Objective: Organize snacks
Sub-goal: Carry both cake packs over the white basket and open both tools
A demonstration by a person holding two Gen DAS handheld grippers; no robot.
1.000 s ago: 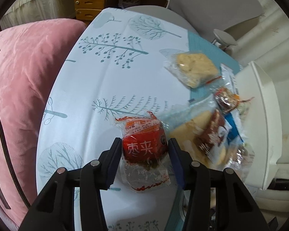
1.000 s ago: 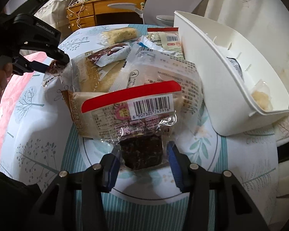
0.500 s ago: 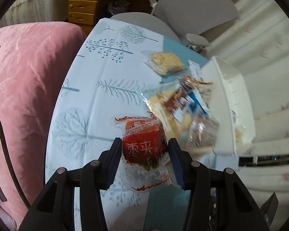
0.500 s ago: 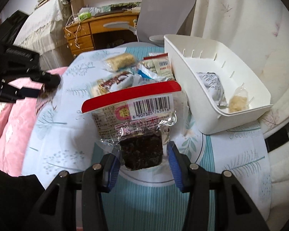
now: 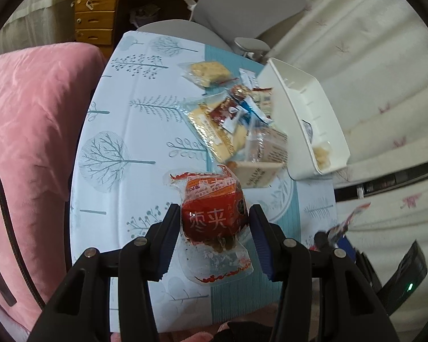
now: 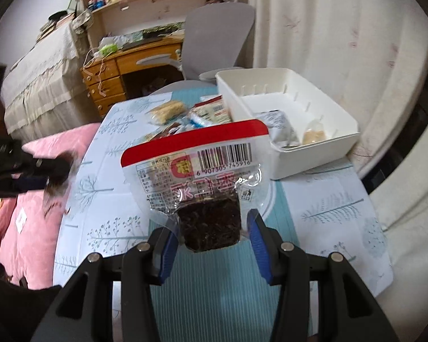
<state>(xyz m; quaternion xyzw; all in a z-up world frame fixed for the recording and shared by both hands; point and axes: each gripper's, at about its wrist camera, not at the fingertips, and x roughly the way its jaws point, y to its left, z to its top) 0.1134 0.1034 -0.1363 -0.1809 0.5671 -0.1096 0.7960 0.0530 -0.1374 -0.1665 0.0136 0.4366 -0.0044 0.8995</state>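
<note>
now red date snack (image 5: 214, 216) (clear crinkled wrapper), dark cake packet (image 6: 208, 199).

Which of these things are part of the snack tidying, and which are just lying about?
Part of the job:
- red date snack, held
- dark snack bar packet, held
- white bin
- loose snack packets on the table

Just lying about:
- pink cushion
- grey chair
- wooden desk
</note>
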